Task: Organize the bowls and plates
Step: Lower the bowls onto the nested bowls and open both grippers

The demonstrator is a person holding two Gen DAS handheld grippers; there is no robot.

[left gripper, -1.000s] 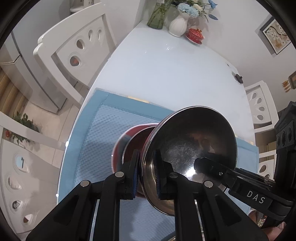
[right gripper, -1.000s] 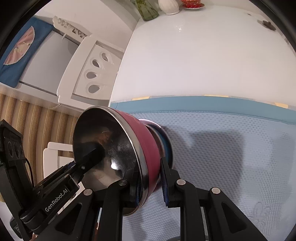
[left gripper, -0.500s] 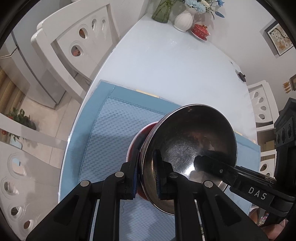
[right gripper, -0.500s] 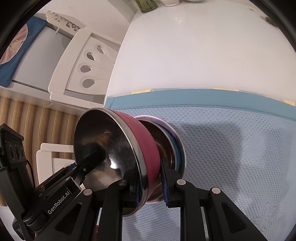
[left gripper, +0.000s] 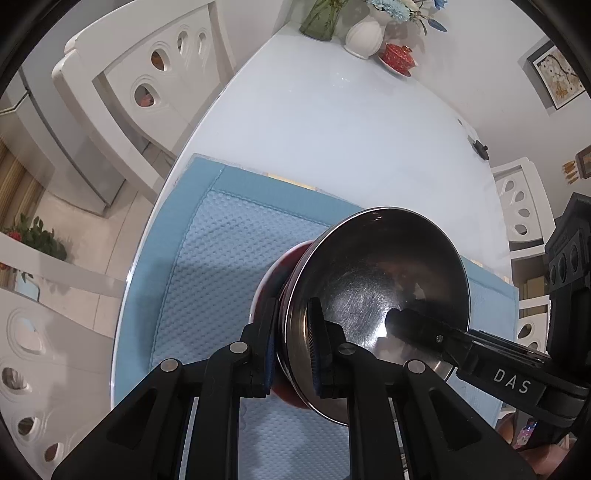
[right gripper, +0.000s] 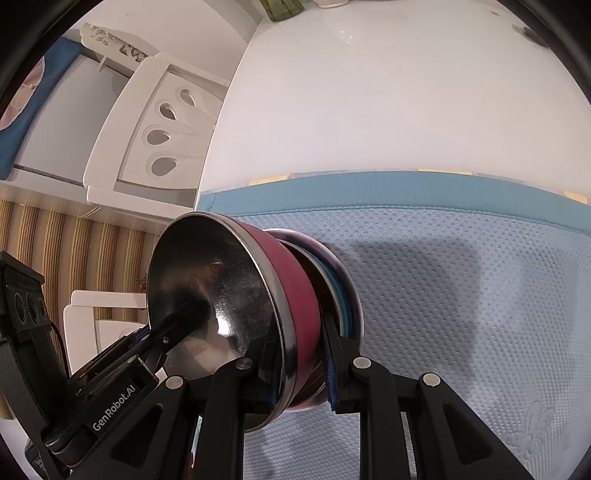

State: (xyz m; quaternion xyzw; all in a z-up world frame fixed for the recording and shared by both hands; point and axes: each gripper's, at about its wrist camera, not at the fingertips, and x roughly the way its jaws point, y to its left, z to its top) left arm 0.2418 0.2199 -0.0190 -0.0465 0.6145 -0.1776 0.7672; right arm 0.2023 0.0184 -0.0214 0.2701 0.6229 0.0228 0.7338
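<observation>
A red bowl [left gripper: 380, 280] with a shiny steel inside is tilted over a blue mat [left gripper: 221, 258], carried by both grippers. My left gripper [left gripper: 293, 343] is shut on its near rim, one pad inside and one outside. On the opposite rim my right gripper [right gripper: 301, 363] is shut the same way, over the red wall [right gripper: 295, 288]. The bowl's base sits in a stack of dishes [right gripper: 340, 291] on the mat [right gripper: 461, 295], where a blue dish and a steel-lined one show. Whether it rests on them I cannot tell.
The mat lies on a white glass table [left gripper: 332, 129]. At its far end stand a white vase [left gripper: 364, 33], a green glass vase [left gripper: 319, 18] and a red lidded cup [left gripper: 399, 55]. White chairs [left gripper: 147, 74] flank the table's sides.
Both grippers have come down with the red bowl. It hung clear above the stack before and now its base is down inside the stack's top dish.
</observation>
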